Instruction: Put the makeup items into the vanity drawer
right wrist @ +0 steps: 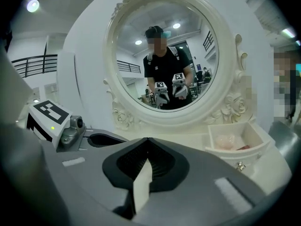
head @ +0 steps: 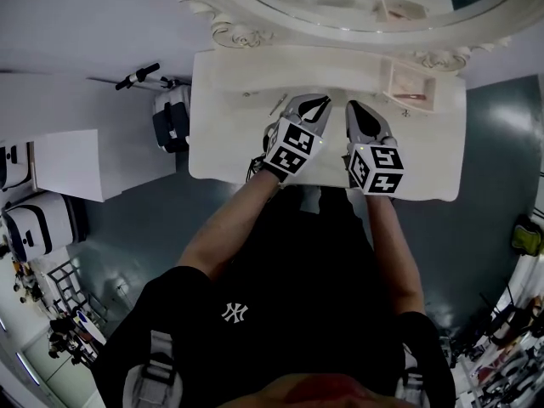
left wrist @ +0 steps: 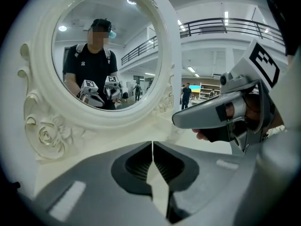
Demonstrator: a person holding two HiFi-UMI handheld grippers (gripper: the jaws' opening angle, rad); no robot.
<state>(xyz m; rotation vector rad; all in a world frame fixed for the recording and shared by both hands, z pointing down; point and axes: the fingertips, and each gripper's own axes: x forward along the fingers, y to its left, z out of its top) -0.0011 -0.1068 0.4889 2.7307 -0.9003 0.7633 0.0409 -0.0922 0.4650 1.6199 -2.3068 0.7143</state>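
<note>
The small vanity drawer stands pulled open at the right of the white vanity top; a pale pink item and a red item lie inside it. A slim stick rests on the top left of my grippers. My left gripper and right gripper hover side by side over the middle of the top. Both are shut with nothing between the jaws, as seen at the left gripper and the right gripper. The drawer is to the right of the right gripper.
A round mirror in an ornate white frame rises at the back of the vanity and reflects a person holding both grippers. White cabinets and a dark case stand to the left on the grey floor.
</note>
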